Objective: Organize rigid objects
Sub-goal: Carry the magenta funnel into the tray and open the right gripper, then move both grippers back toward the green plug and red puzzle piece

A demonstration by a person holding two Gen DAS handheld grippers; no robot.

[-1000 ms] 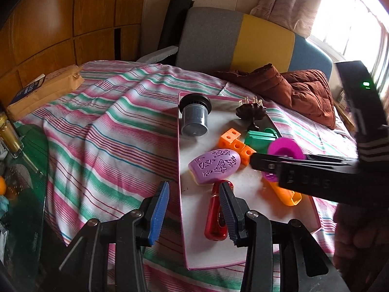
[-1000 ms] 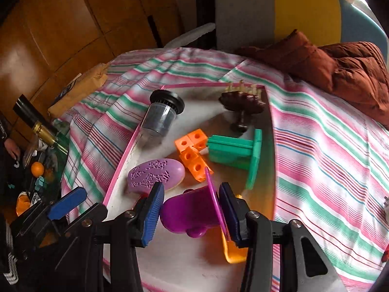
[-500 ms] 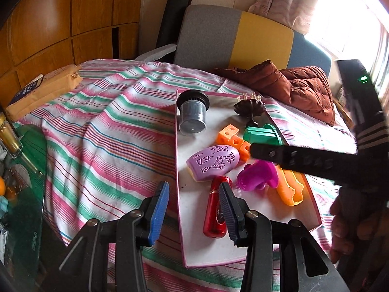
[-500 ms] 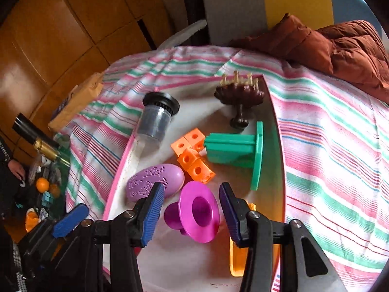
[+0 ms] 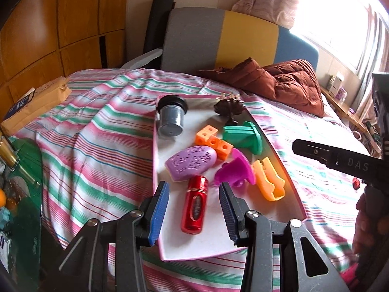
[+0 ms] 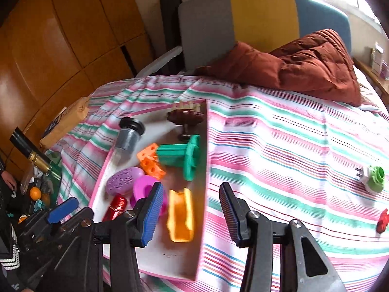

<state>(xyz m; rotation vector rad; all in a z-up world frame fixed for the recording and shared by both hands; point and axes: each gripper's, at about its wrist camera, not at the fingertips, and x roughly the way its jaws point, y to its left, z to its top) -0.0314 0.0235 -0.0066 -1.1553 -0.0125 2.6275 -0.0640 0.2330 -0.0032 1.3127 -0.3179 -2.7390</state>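
Observation:
A pink-rimmed white tray (image 5: 194, 248) (image 6: 155, 255) lies on the striped bed. In it lie a magenta funnel piece (image 5: 234, 170) (image 6: 142, 188), a red bottle (image 5: 195, 208), a purple oval (image 5: 192, 161), orange cubes (image 5: 214, 141), a green spool (image 5: 243, 136), an orange clip (image 5: 268, 178) (image 6: 181, 215), a grey cup (image 5: 171, 119) and a brown stand (image 5: 229, 108). My left gripper (image 5: 193, 213) is open above the red bottle. My right gripper (image 6: 189, 213) is open and empty over the tray's right edge. A green-and-white piece (image 6: 372, 177) and a small red piece (image 6: 383, 220) lie on the bed to the right.
A brown quilted jacket (image 6: 304, 65) lies at the far side of the bed, before a grey, yellow and blue chair back (image 5: 223, 39). A padded envelope (image 5: 36, 99) lies at the left. A glass side table (image 5: 22, 194) with bottles stands at the left edge.
My right gripper opened and let go of the magenta funnel piece, which now lies in the tray. The right gripper then drew back to the right. The left gripper stayed open.

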